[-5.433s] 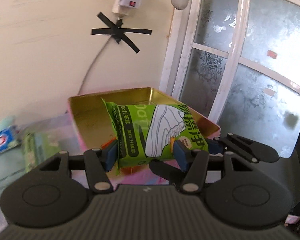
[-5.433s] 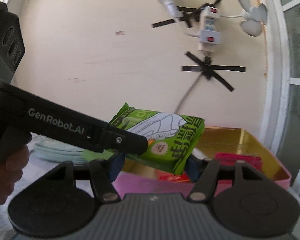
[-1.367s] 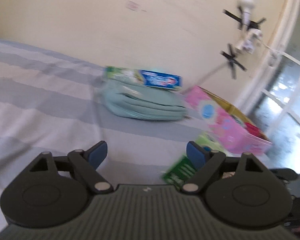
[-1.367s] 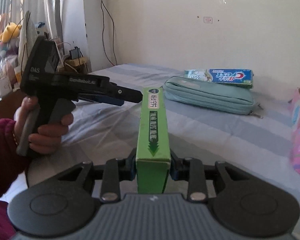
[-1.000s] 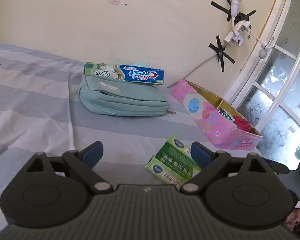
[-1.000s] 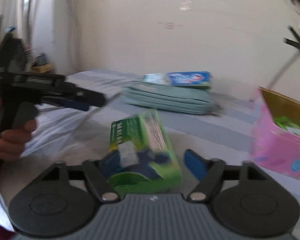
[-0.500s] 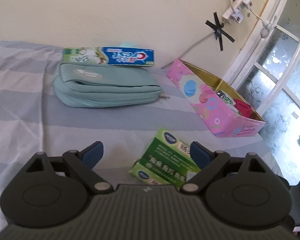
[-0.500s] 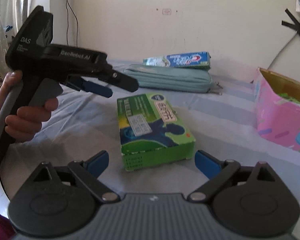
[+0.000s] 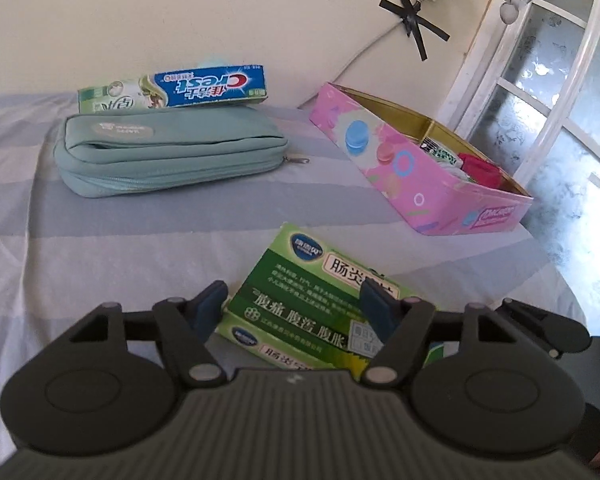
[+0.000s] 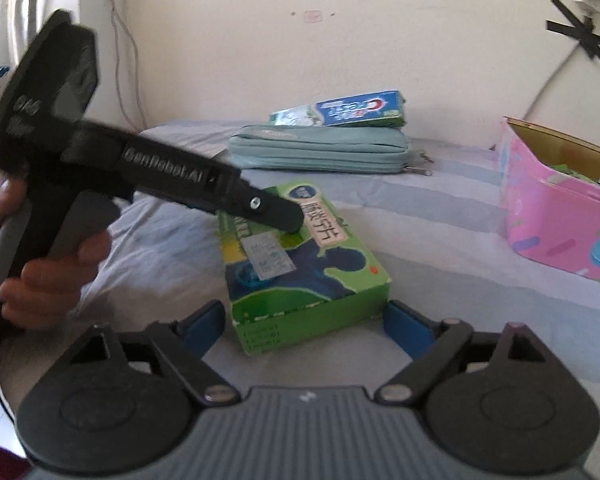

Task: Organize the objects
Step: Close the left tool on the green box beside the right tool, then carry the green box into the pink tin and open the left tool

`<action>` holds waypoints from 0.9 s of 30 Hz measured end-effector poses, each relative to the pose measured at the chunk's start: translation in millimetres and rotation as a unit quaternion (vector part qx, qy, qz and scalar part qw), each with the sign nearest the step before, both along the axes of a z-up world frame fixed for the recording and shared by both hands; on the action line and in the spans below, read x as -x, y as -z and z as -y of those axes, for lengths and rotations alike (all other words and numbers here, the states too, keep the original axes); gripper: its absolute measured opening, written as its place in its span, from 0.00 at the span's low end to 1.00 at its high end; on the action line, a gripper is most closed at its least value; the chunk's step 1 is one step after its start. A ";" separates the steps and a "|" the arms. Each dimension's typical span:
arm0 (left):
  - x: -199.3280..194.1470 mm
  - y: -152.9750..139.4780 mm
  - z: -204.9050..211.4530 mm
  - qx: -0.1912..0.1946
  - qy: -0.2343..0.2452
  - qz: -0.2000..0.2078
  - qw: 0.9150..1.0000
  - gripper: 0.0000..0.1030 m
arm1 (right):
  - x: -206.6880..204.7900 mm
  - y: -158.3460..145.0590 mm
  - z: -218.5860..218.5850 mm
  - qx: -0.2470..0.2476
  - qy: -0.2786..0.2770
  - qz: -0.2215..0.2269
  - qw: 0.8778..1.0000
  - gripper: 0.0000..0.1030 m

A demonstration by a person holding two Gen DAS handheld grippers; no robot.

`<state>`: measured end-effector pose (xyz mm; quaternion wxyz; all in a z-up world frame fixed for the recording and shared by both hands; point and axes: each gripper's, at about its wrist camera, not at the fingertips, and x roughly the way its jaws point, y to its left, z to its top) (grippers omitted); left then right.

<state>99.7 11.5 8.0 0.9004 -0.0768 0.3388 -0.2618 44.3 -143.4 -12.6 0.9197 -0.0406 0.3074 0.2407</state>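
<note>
Lying flat on the striped bedsheet [image 9: 100, 216], near its window-side edge beside the pink tin [image 9: 416, 184], the green medicine box [image 9: 320, 300] is looking light, stiff and crushable; its long side walls are offering the best hold. Left gripper [image 9: 294, 308] is closing around it, pads not yet pressing; right gripper [image 10: 306, 324] is closing too, gripping nothing. Behind, a toothpaste carton [image 9: 180, 88] is reading "Crest".

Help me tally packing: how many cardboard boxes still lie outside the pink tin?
2: the green medicine box on the striped sheet, and the toothpaste box behind the teal pouch. Others may be hidden.
</note>
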 end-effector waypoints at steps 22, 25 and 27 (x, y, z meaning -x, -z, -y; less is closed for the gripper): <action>-79.2 -111.1 198.8 -0.035 0.074 0.104 0.991 0.67 | -76.9 -68.8 149.4 -0.039 0.166 0.150 0.974 0.75; -108.6 -99.9 232.3 -0.043 0.078 0.079 0.993 0.66 | -113.9 -58.7 178.4 -0.038 0.199 0.122 0.972 0.75; -126.0 -88.0 252.0 -0.061 0.072 0.062 0.994 0.66 | -129.3 -51.8 190.7 -0.034 0.219 0.123 0.967 0.79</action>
